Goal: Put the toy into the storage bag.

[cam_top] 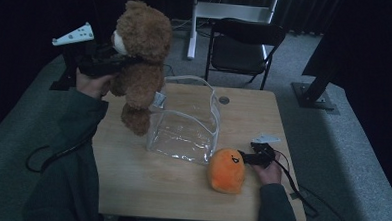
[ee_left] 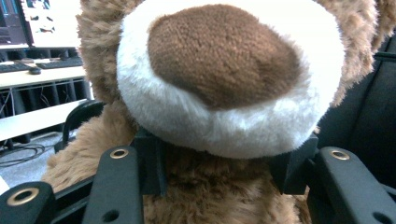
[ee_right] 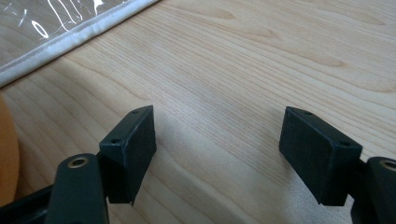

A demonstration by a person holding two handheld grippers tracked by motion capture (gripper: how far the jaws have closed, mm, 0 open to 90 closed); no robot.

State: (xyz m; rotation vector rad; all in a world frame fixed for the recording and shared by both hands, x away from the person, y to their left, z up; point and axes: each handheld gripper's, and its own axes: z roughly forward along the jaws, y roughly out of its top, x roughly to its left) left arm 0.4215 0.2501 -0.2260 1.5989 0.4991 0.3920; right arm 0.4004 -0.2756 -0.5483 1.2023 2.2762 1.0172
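A brown teddy bear (cam_top: 141, 63) hangs in the air above the table's far left corner, its legs dangling beside the clear plastic bag (cam_top: 186, 122). My left gripper (cam_top: 118, 59) is shut on the bear's neck; in the left gripper view the pads (ee_left: 149, 163) press into the fur under the white muzzle (ee_left: 224, 84). My right gripper (cam_top: 247, 157) rests low on the table at the right, open, next to an orange plush (cam_top: 226, 170). In the right gripper view only bare wood lies between its fingers (ee_right: 133, 149), with the bag's white-edged rim (ee_right: 70, 39) at the upper left.
The wooden table (cam_top: 180, 190) has its front edge near the person's sleeves. A black chair (cam_top: 242, 47) stands behind the table. A black stand base (cam_top: 315, 90) sits on the floor at the right. A cable (cam_top: 300, 192) trails off the table's right edge.
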